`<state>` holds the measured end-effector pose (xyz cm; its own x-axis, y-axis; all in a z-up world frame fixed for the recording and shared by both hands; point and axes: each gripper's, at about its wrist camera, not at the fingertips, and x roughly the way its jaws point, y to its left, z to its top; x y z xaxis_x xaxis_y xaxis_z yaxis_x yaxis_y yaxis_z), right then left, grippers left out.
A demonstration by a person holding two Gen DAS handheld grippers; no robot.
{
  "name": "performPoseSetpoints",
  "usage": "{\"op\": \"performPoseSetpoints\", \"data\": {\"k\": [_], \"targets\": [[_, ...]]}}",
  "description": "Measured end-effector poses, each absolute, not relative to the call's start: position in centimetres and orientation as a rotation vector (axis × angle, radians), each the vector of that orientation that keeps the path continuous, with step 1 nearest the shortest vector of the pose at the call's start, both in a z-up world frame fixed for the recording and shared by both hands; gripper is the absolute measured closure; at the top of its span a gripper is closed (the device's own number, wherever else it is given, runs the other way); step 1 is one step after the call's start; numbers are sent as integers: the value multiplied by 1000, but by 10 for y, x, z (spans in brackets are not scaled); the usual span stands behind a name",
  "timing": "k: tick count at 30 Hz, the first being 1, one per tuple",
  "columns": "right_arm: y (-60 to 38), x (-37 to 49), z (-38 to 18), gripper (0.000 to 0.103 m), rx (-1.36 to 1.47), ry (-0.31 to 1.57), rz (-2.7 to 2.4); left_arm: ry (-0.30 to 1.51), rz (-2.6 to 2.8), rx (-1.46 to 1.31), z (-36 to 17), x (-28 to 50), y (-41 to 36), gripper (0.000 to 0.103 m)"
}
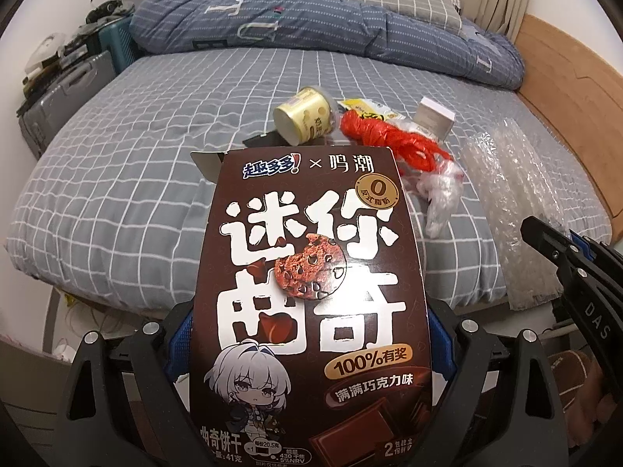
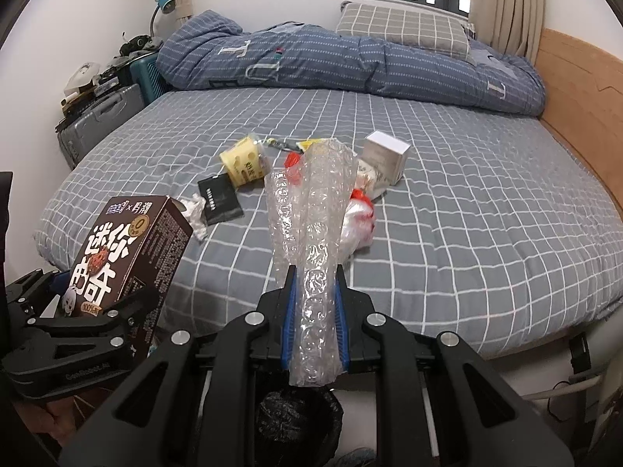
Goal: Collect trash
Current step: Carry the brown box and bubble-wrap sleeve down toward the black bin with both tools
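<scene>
My left gripper is shut on a brown cookie box and holds it upright in front of the bed; the box also shows in the right wrist view. My right gripper is shut on a sheet of clear bubble wrap, held above a bin lined with a black bag. On the bed lie a yellow cup, a red plastic bag, a small white box, a black card and crumpled clear plastic.
The bed has a grey checked sheet, a rolled blue duvet and a pillow at the back. A wooden headboard is on the right. A grey suitcase and clutter stand at the left wall.
</scene>
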<state>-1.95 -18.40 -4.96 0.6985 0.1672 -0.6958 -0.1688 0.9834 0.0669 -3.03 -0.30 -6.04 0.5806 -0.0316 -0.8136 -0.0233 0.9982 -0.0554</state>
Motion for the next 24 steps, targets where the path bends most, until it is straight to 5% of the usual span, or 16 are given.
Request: {"op": "performPoseSetpoints", "data": {"k": [24], "targets": [[-174, -66, -94, 86, 9, 898, 195, 1026, 38, -53, -96, -81, 9, 14]]}}
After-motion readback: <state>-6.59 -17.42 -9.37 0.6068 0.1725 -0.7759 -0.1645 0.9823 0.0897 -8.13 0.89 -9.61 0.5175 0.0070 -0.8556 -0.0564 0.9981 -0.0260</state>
